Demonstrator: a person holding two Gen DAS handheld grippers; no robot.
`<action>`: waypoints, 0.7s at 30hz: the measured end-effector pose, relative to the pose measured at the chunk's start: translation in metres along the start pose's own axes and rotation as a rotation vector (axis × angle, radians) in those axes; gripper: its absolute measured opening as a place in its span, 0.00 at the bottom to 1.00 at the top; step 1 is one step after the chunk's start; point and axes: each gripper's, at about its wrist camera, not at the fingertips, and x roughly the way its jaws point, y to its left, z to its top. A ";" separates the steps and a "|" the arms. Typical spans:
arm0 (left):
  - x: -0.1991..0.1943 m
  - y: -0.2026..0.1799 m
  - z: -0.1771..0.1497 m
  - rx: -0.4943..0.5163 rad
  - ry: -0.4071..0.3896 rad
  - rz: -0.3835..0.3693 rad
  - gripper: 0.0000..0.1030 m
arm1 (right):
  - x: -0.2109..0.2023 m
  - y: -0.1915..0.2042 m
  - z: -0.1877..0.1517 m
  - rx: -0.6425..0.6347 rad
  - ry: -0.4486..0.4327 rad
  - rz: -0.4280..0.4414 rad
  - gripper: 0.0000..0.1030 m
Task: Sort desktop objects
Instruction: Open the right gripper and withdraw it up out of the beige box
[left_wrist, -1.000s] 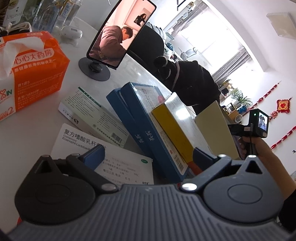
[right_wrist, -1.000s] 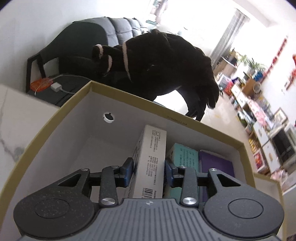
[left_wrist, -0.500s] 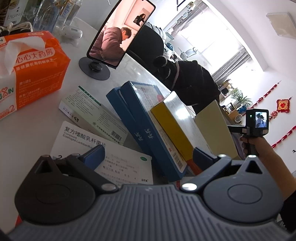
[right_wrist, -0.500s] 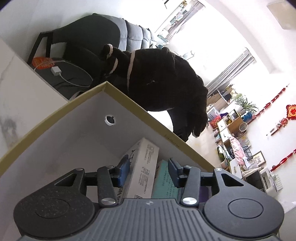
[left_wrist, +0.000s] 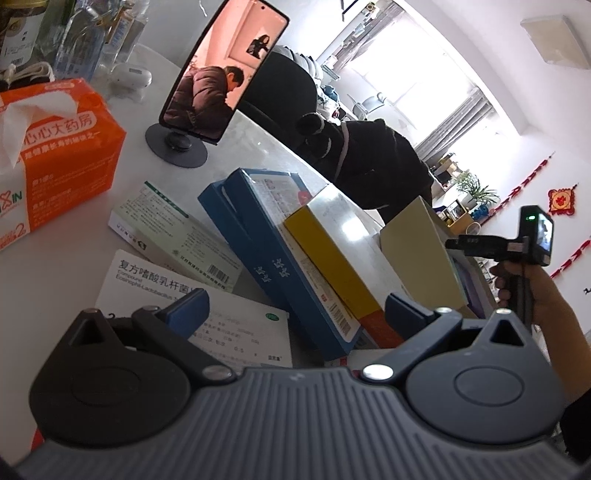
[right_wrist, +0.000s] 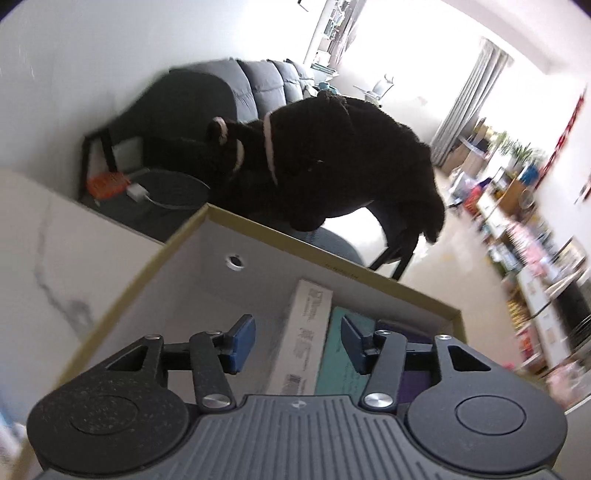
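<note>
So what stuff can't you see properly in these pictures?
- Right wrist view: shelves on the right are motion-blurred.
- Right wrist view: the purple box in the storage box is mostly behind the right gripper.
- Left wrist view: the white medicine box is partly covered by the left gripper.

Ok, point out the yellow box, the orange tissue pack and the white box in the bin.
yellow box (left_wrist: 332, 258), left wrist view, yellow side face.
orange tissue pack (left_wrist: 70, 155), left wrist view, printed front.
white box (right_wrist: 301, 343), right wrist view, upper face.

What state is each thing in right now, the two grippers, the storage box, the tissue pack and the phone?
left gripper: open, holding nothing, over the medicine boxes
right gripper: open, above the white box
white box: released, standing on edge in the storage box
storage box: lidless, partly filled
tissue pack: opened, a tissue sticking out
phone: screen on, propped on its stand
</note>
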 end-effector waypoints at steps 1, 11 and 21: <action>0.000 -0.001 0.000 0.002 0.000 0.001 1.00 | -0.006 -0.003 -0.001 0.023 -0.005 0.026 0.57; 0.001 -0.001 0.005 -0.020 -0.003 -0.003 1.00 | -0.073 -0.012 -0.029 0.133 -0.107 0.270 0.79; -0.001 0.011 0.010 -0.077 -0.014 -0.009 1.00 | -0.134 0.009 -0.077 0.133 -0.274 0.430 0.89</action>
